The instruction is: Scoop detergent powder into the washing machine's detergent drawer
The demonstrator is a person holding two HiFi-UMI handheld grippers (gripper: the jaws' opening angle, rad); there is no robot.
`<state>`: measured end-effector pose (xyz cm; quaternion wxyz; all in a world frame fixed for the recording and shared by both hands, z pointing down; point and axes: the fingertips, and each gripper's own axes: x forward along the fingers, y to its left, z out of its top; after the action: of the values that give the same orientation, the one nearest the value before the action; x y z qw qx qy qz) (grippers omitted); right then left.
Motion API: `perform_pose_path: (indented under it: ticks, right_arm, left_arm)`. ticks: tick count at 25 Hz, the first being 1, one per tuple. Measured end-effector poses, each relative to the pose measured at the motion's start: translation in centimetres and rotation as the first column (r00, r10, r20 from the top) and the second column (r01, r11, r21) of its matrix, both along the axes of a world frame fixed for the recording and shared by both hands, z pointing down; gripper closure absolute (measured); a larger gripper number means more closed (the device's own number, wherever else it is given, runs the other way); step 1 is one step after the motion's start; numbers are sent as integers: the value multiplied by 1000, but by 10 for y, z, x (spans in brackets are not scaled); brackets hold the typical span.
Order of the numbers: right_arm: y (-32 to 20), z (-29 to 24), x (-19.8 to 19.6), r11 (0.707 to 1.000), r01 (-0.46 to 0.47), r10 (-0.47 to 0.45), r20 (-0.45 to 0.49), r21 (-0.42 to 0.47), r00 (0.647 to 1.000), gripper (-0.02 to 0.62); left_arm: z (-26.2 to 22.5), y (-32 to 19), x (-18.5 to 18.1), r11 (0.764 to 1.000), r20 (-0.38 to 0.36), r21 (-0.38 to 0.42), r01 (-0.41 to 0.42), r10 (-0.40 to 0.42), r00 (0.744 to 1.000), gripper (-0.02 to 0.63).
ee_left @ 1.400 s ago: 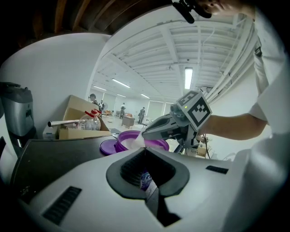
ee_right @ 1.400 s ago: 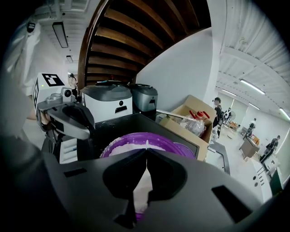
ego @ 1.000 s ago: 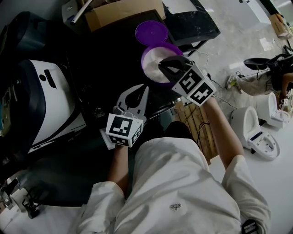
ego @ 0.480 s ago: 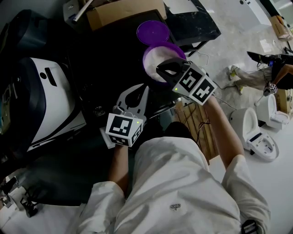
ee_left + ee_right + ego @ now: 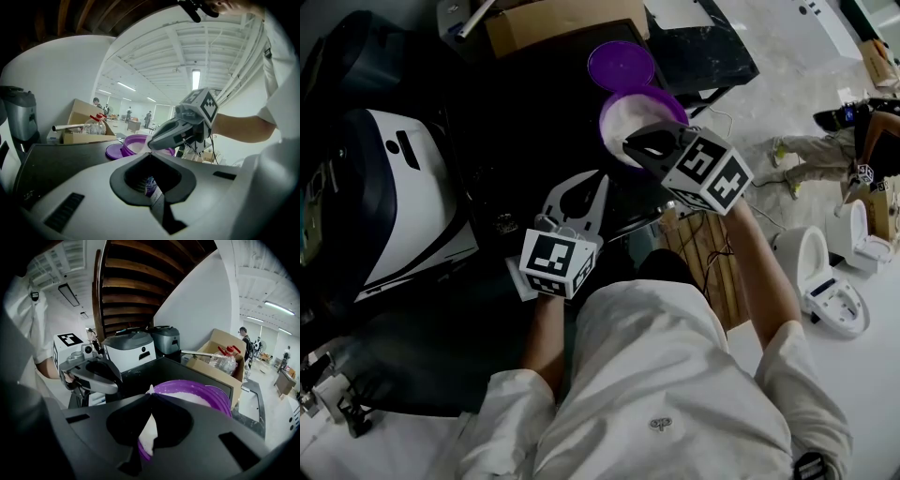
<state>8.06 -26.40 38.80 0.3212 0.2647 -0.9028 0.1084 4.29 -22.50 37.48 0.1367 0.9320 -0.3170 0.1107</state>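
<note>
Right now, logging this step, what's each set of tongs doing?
Left tongs: closed; whether they hold anything cannot be told.
Right tongs: closed on a white scoop.

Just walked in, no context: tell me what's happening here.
A person holds two tools. The right hand-held gripper is shut on a thin white piece, probably a scoop, over the purple tub of white powder. The left hand-held gripper hangs shut off to the side.

on my feed: glossy purple plastic tub [image 5: 661,94] and lid [image 5: 622,64], matt white powder [image 5: 623,117], smooth white scoop [image 5: 146,427], matt grey plastic jaws, brown cardboard box [image 5: 553,23], white cloth shirt [image 5: 675,375], bare wood slats [image 5: 708,262].
</note>
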Motion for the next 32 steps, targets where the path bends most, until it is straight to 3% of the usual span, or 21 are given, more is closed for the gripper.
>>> perform_pose_path:
  ticks: [8, 15, 23, 32]
  right_arm:
    - [9, -10, -3, 998, -35, 41, 109, -54, 993, 586]
    - [17, -11, 5, 982, -136, 163, 234, -130, 958, 586]
    - [15, -11, 27, 911, -293, 397, 421, -292, 815, 586]
    - [11, -14, 40, 848, -335, 524, 556, -411, 645, 586]
  left_arm:
    - [-1, 1, 1, 1000, -1, 4, 0, 0, 1000, 586]
    - [0, 4, 9, 1000, 2, 7, -24, 24, 1000, 588]
    - [-1, 5, 10, 999, 4, 10, -32, 32, 999, 586]
    - [-3, 6, 11, 999, 0, 15, -35, 35, 999, 586]
